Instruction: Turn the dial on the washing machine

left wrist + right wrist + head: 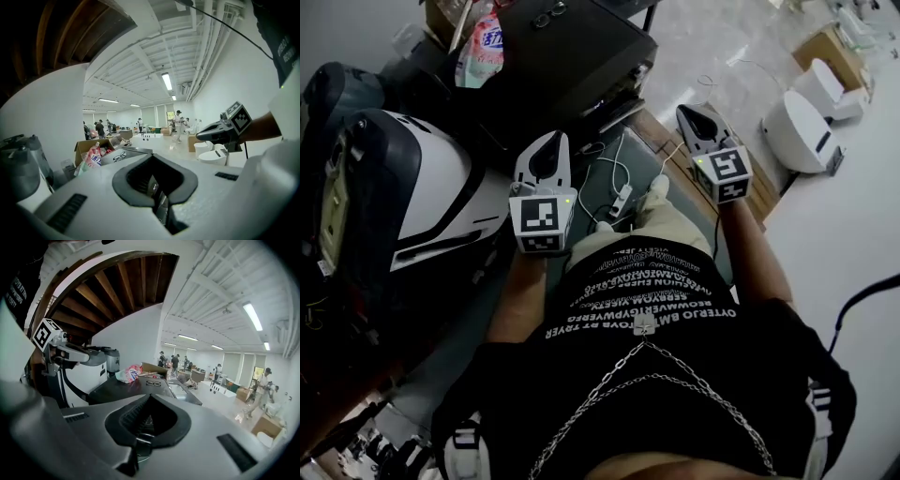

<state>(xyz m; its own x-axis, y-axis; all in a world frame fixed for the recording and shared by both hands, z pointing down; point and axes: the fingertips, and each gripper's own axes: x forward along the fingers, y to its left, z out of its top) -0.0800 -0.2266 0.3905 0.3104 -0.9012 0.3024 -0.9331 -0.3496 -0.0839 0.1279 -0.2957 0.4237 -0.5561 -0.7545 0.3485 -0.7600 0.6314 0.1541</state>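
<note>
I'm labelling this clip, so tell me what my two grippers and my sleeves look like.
The left gripper and right gripper are pale grey with black padding round the jaws; each carries a cube of black-and-white square markers. Your shirt is black, short-sleeved, with white print.

The room is bright. Long ceiling lamps point(166, 80) give an even white light, and in the head view the pale floor point(750, 56) reflects it with a soft glare. The left part of that view is dim, and the black clothing point(656, 375) loses detail. Both gripper views are strongly bent by the wide lens and have dark rounded corners. The left gripper point(161, 201) and the right gripper point(139, 444), close to the lens, look soft, while the far room is sharper. The wooden beams point(117, 282) lie in shadow.
</note>
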